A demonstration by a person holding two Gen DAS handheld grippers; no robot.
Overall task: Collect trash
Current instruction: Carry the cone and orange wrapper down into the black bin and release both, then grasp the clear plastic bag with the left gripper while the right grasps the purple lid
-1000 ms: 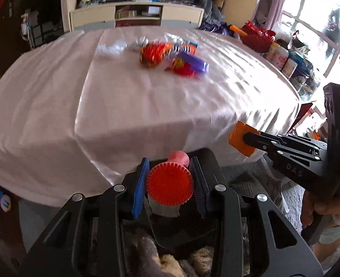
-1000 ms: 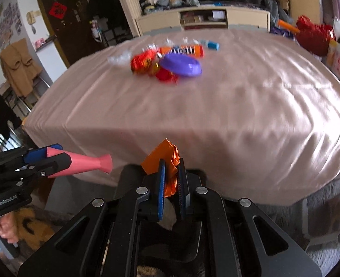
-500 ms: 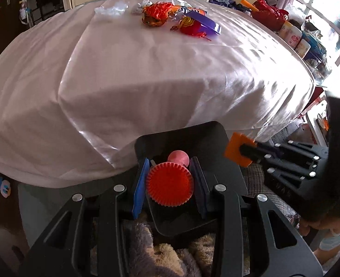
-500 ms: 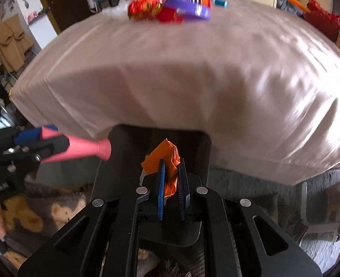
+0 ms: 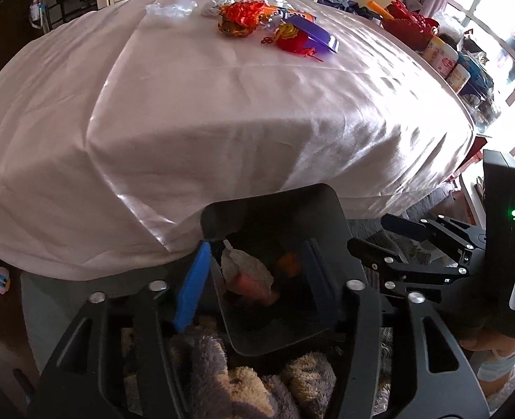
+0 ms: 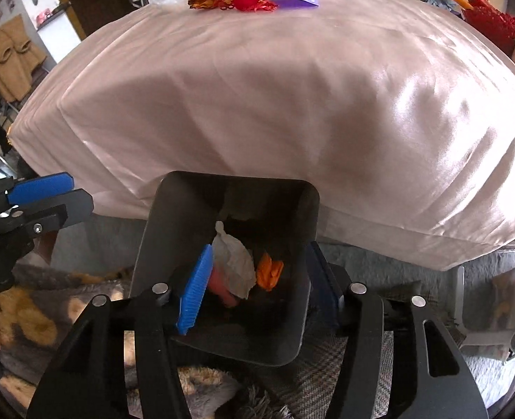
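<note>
While both grippers' fingers (image 6: 194,286) spread, still opening: orange wrapper (image 6: 269,272) loose below them, inside black bin (image 6: 222,192).

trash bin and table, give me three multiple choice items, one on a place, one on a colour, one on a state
1. Where does the black bin stand?
A. on the tablecloth
B. on the floor at the near edge of the table
C. on the far shelf unit

2. What colour is the small crumpled scrap beside the white paper in the bin?
A. orange
B. green
C. blue

3. What is between the pads of the right gripper?
A. a purple packet
B. a red cap
C. nothing; its jaws are opening over the bin

Answers:
1 B: the bin sits below the draped pink tablecloth, on the rug.
2 A: the scrap shows bright orange against the dark bin.
3 C: the pads stand apart and touch none of the trash, which lies in the bin.
</note>
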